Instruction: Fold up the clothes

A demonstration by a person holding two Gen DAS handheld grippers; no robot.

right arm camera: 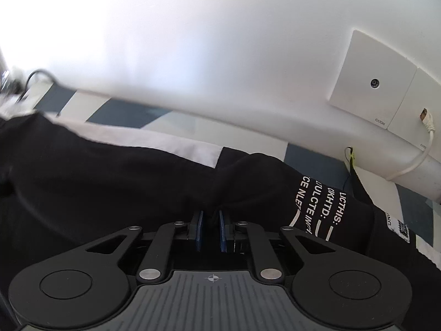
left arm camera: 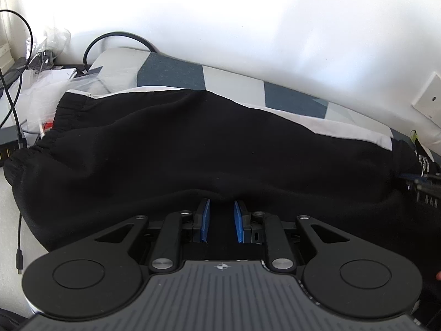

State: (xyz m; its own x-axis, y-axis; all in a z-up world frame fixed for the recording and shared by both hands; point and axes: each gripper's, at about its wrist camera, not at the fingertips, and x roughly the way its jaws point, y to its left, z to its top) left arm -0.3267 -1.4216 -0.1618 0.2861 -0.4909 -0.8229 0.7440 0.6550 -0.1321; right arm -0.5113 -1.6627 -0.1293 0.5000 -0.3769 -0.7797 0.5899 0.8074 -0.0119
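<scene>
A black garment (left arm camera: 176,149) lies spread across a bed (left arm camera: 171,69) with a grey and blue patchwork cover, against a white wall. Its elastic waistband (left arm camera: 66,110) is at the far left; white lettering (right arm camera: 319,207) shows at the right end. The left tongs (left arm camera: 222,215) sit at the near edge of the cloth, narrowly parted, cloth bunched just ahead of the blue pads (left arm camera: 205,220); whether they grip it I cannot tell. The right tongs (right arm camera: 210,226) are nearly closed, pinching a fold of the garment. Cables (left arm camera: 16,104) lie at the left.
</scene>
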